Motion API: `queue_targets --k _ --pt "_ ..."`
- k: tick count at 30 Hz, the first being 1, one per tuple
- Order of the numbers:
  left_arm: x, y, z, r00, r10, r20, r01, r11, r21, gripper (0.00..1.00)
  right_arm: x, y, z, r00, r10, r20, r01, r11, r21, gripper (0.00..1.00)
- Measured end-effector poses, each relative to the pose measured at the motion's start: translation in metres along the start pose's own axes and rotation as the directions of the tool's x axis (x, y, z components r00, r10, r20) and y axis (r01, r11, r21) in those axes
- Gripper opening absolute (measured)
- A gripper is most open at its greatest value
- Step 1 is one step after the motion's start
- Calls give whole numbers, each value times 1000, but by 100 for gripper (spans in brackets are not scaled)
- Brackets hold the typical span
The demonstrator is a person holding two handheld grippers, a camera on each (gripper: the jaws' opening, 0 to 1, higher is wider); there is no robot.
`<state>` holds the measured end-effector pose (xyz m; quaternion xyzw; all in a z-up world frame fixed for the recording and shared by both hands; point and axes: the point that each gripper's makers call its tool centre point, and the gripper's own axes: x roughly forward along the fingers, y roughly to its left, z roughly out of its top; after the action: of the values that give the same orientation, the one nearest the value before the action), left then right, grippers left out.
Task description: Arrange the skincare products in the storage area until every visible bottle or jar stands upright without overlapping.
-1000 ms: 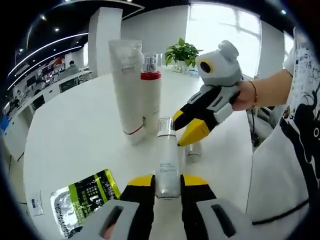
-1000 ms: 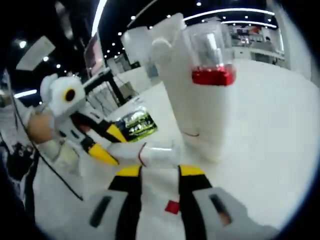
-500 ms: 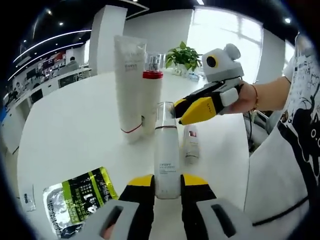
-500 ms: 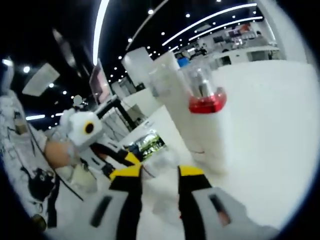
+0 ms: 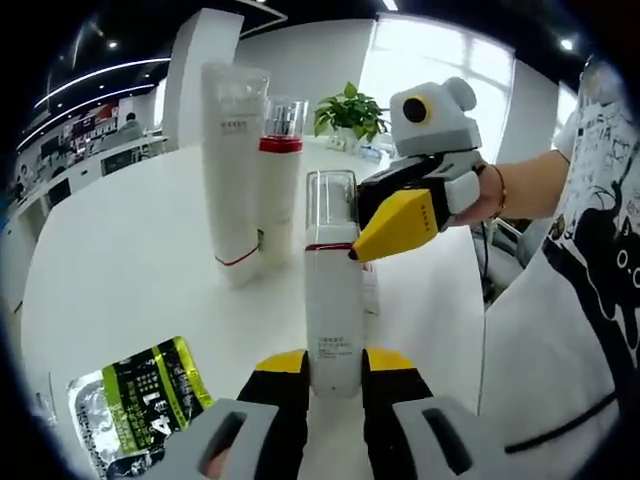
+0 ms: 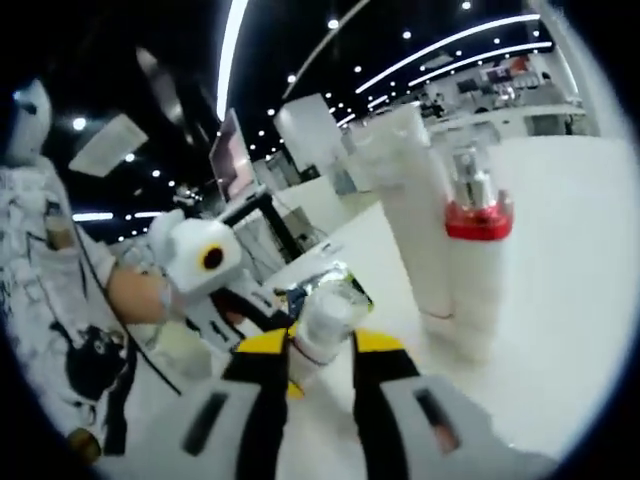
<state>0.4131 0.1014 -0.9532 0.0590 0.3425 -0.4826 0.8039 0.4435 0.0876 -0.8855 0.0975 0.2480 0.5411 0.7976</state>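
On your left lies a green sachet on the bench. Your left gripper has its jaws clamped on the pump bottle, long axis upright (clear cap up). Your right gripper touches its cap, jaws together.

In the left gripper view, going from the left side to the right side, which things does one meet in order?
Green sachet → tall white tube → red-collared bottle → white bottle held in the left gripper → right gripper → person's hand
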Motion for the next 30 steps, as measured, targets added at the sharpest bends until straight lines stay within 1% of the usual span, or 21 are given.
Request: queue_targets --k 5,6,7,9,13,16,20,26,30 --pt "5 -5 -6 1000 -11 -29 12 1000 28 18 3 11 -2 999 43 -19 -44 998 -47 21" --pt "6 -6 -7 999 -22 -33 23 999 37 18 4 16 -3 998 60 -27 -62 995 -81 21" --pt "6 -7 -8 999 -24 -34 25 999 38 18 5 17 -3 998 63 -30 -65 994 -87 21" --pt "7 -10 -9 998 -43 -39 45 997 59 18 6 26 -4 995 93 -47 -98 987 -127 21" --pt "9 -14 -12 997 -53 -57 58 994 97 18 10 34 -9 990 112 -88 -128 971 -203 21" --pt "9 -17 -12 995 -78 -60 83 991 100 18 11 37 -10 987 128 -97 -145 968 -206 21" --pt "6 -23 -10 993 -109 -54 115 988 107 18 10 43 -8 982 164 -91 -180 960 -215 21" --pt "1 -32 -6 986 -155 -53 162 973 163 18 8 52 -10 971 214 -102 -231 951 -204 22" --pt "-2 -37 -3 982 -180 -53 187 965 183 18 7 58 -11 968 228 -107 -246 945 -213 22"
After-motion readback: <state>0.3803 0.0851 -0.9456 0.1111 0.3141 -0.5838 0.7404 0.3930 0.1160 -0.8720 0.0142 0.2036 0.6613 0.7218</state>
